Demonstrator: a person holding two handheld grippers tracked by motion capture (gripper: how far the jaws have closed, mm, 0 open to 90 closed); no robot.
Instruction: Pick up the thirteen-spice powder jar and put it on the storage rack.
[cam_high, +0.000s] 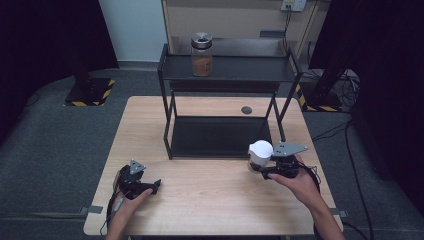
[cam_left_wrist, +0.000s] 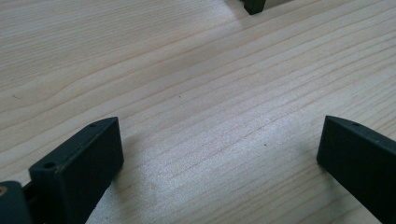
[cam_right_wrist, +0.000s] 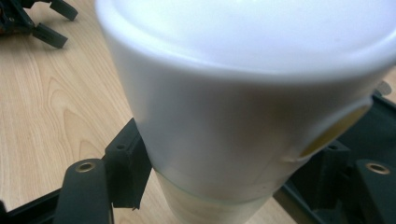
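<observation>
Right hand-held gripper (cam_high: 264, 171): pinching the white-lidded jar (cam_high: 259, 155), held at about 4 o'clock on the tabletop (cam_high: 210, 195), by the black rack (cam_high: 225, 75).
Left hand-held gripper (cam_high: 156, 185): spread, empty, at 8 o'clock.
Done: jar gripped; brown-filled jar (cam_high: 202, 55) on the rack's top shelf.
Left: probably shelving the white-lidded jar.

two jars (cam_high: 202, 55) (cam_high: 260, 154), one black rack (cam_high: 227, 70), one wooden table (cam_high: 210, 195), two grippers (cam_high: 155, 186) (cam_high: 259, 167).

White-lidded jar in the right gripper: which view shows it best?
The high view: it shows the white-lidded jar whole, clamped in the right gripper above the table by the rack's lower shelf. The right gripper view has it very close, lid and upper body, jaws pressed on both sides. The left gripper view looks at tabletop.
</observation>
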